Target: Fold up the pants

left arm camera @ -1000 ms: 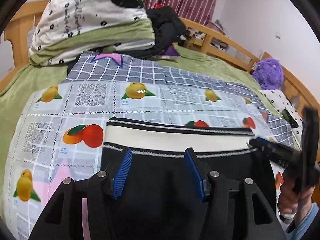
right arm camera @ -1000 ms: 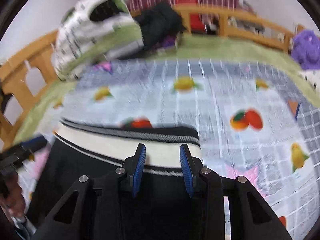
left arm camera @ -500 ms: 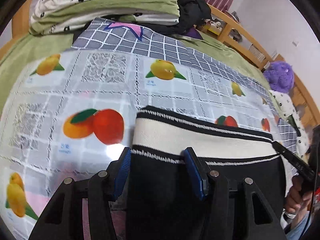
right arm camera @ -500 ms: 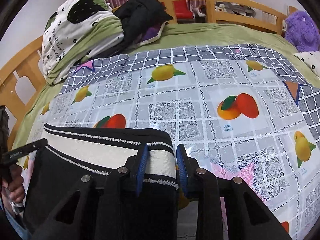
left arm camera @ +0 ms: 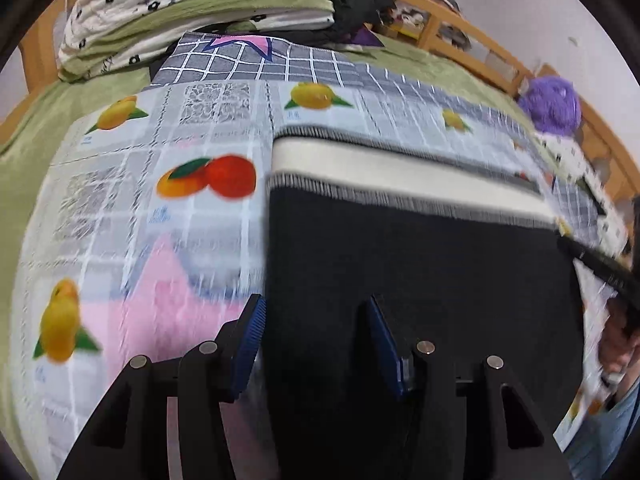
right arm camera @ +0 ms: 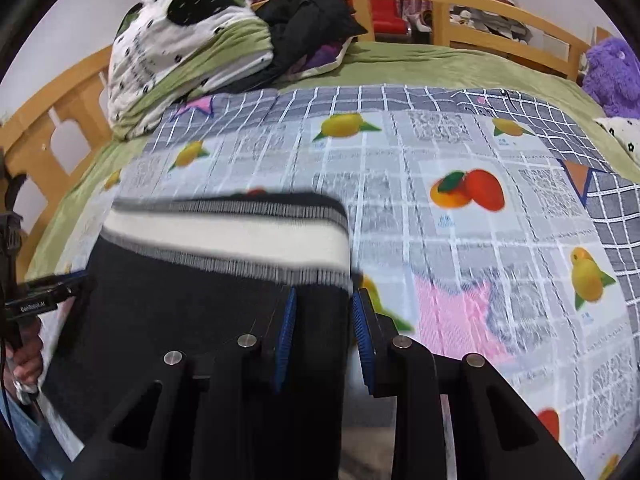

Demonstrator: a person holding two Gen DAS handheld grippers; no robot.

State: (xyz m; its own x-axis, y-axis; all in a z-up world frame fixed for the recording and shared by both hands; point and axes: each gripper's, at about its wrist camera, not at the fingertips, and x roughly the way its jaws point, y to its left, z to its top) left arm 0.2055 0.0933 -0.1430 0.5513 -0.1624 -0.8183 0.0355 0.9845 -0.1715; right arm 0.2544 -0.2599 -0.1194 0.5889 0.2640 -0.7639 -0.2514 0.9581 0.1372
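Two grippers work one pair of black pants (left arm camera: 420, 264) spread flat on a fruit-print cloth (left arm camera: 132, 208) that covers the bed (right arm camera: 432, 62).

Pants position: the cream waistband (left arm camera: 400, 172), edged with black-and-white trim, lies at the far end of the garment, away from both cameras. The black body runs from the waistband toward the cameras and passes under both tools.

Left gripper (left arm camera: 316, 344): the jaws stand spread. The left edge of the pants runs just inside the left pad (left arm camera: 250, 340), and black fabric fills the gap between the pads. The pads do not press on the fabric, and contact cannot be confirmed because of motion blur.

Right gripper (right arm camera: 324, 336): the jaws stand apart with a narrower gap. The right edge of the pants lies between the pads, just below the waistband corner. The right pad (right arm camera: 364, 344) sits outside the edge, over the cloth. Whether the pads grip the fabric cannot be told.

Each gripper appears at the margin of the opposite view, at the far side of the pants.

Surroundings: a folded quilt (right arm camera: 180, 44) and a purple plush (right arm camera: 612, 76) rest at the far end of the bed.
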